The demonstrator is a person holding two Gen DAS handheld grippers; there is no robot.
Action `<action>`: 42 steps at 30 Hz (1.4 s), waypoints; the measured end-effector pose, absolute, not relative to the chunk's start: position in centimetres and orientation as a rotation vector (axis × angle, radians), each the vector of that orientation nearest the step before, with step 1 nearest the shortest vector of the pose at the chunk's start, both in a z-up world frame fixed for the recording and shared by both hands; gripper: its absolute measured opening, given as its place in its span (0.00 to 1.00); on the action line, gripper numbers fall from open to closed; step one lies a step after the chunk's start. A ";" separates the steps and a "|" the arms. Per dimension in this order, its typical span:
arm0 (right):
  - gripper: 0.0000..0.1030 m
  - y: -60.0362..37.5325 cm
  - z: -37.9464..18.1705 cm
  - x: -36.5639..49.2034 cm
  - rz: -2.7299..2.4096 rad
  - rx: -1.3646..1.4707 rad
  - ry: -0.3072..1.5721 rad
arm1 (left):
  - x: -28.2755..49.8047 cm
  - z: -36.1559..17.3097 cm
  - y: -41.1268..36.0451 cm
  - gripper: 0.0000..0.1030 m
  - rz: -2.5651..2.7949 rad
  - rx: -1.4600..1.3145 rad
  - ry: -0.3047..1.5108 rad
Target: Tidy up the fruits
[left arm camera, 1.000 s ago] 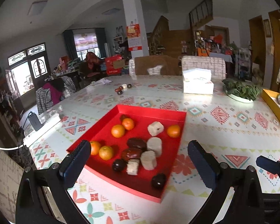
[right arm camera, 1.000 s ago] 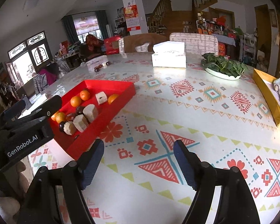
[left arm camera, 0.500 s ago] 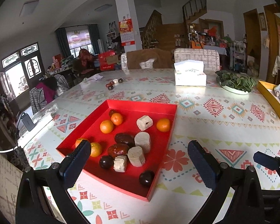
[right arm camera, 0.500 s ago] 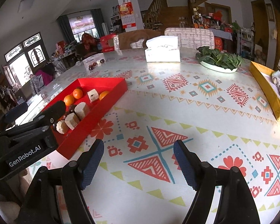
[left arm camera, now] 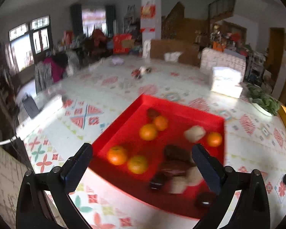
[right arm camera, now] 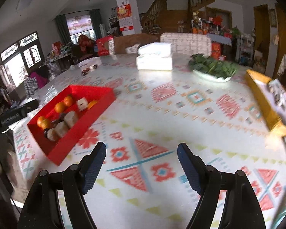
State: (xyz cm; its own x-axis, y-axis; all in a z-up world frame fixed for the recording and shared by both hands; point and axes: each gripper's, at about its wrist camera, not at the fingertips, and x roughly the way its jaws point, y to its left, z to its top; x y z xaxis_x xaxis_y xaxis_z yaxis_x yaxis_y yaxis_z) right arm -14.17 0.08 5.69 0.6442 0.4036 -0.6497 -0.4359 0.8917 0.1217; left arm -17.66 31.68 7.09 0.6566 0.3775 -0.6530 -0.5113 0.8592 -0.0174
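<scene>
A red tray [left arm camera: 124, 122] lies on the patterned table and holds several oranges [left arm camera: 148, 132], dark fruits [left arm camera: 176, 151] and pale cut chunks [left arm camera: 194, 133]. My left gripper [left arm camera: 142, 164] is open and empty, just above the tray's near side, with two oranges [left arm camera: 117, 155] between its fingers in the view. The tray also shows in the right wrist view [right arm camera: 97, 106] at the left. My right gripper [right arm camera: 142, 161] is open and empty over bare tablecloth, to the right of the tray. Both views are blurred.
A white tissue box [right arm camera: 154, 58] and a plate of greens [right arm camera: 211, 68] stand at the far side. A yellow box [right arm camera: 265, 99] lies at the right edge. Small dark fruits [left arm camera: 141, 71] lie far back. A power strip [left arm camera: 42, 108] sits at the left table edge.
My left gripper has swung left and closer to the tray, which now sits right of centre in its view. My right gripper has pulled back and turned slightly; the tray looks farther.
</scene>
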 end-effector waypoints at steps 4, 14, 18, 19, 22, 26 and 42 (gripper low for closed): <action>0.81 -0.8 6.4 -13.1 0.472 -0.027 0.726 | -16.5 4.8 33.4 0.97 0.405 -0.261 0.791; 0.81 0.1 4.7 -12.3 0.485 -0.060 0.753 | -14.9 2.7 34.9 0.54 0.315 -0.246 0.868; 0.81 0.1 3.6 -11.4 0.483 -0.035 0.782 | -13.4 2.5 33.6 0.54 0.294 -0.146 0.916; 0.81 0.1 3.4 -11.3 0.483 -0.032 0.784 | -12.9 2.4 33.3 0.54 0.290 -0.114 0.919; 0.81 -0.1 2.9 -10.9 0.475 -0.028 0.792 | -11.1 2.0 32.7 0.40 0.281 -0.055 0.937; 0.81 -0.7 2.6 -10.5 0.460 -0.007 0.798 | -8.2 0.7 32.9 0.03 0.258 -0.079 0.988; 0.81 -0.9 2.1 -9.7 0.483 0.023 0.830 | -5.6 3.3 35.4 0.42 0.372 -0.021 0.933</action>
